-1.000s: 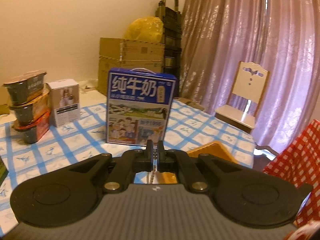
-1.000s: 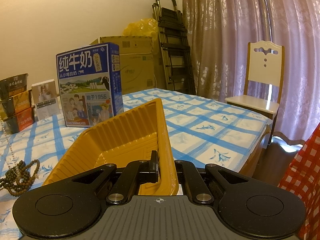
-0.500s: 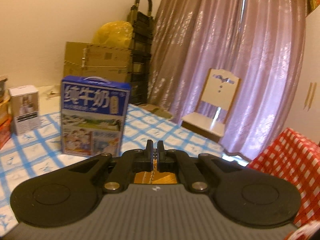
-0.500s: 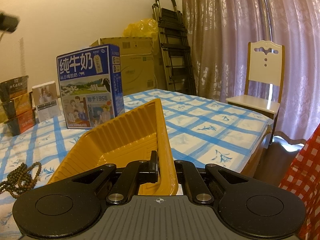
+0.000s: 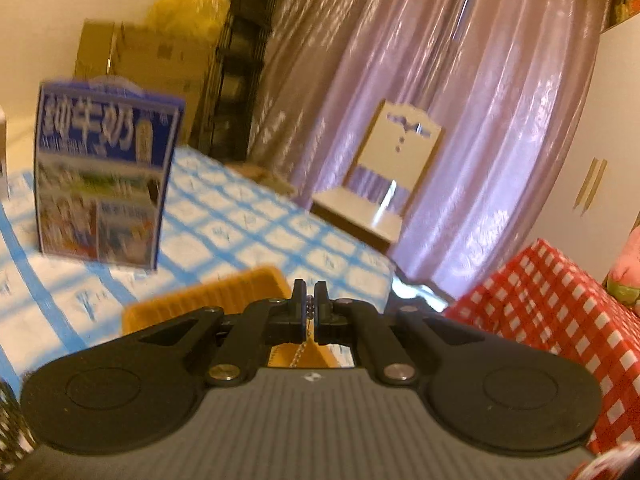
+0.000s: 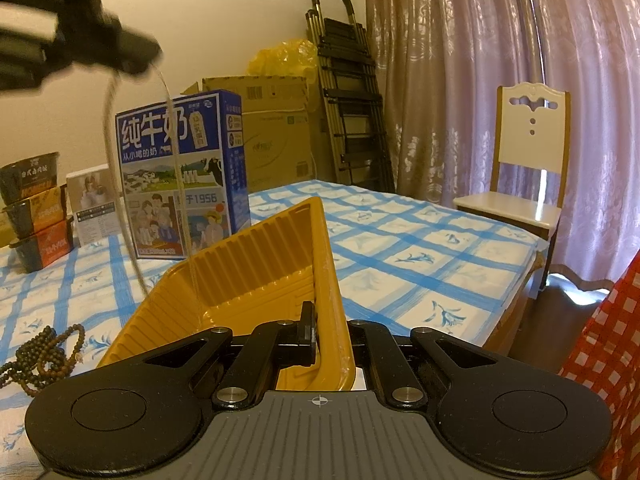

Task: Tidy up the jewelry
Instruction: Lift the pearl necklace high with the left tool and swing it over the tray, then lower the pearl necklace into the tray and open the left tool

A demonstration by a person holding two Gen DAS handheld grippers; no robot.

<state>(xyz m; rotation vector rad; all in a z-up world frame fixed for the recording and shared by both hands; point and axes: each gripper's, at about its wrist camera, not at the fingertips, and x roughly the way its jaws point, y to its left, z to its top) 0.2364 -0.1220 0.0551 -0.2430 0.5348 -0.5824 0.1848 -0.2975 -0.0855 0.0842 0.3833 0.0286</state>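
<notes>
Necklace chain (image 6: 176,168) is dangling from the left gripper (image 5: 310,309), whose fingers are pinching it above the yellow tray (image 6: 256,280). The right gripper (image 6: 326,332) is clamping the tray's rim, tilting it up off the counter (image 6: 400,256). Next comes lowering the chain inside and releasing; the bead strand (image 6: 44,354) is waiting beside the tray.
</notes>
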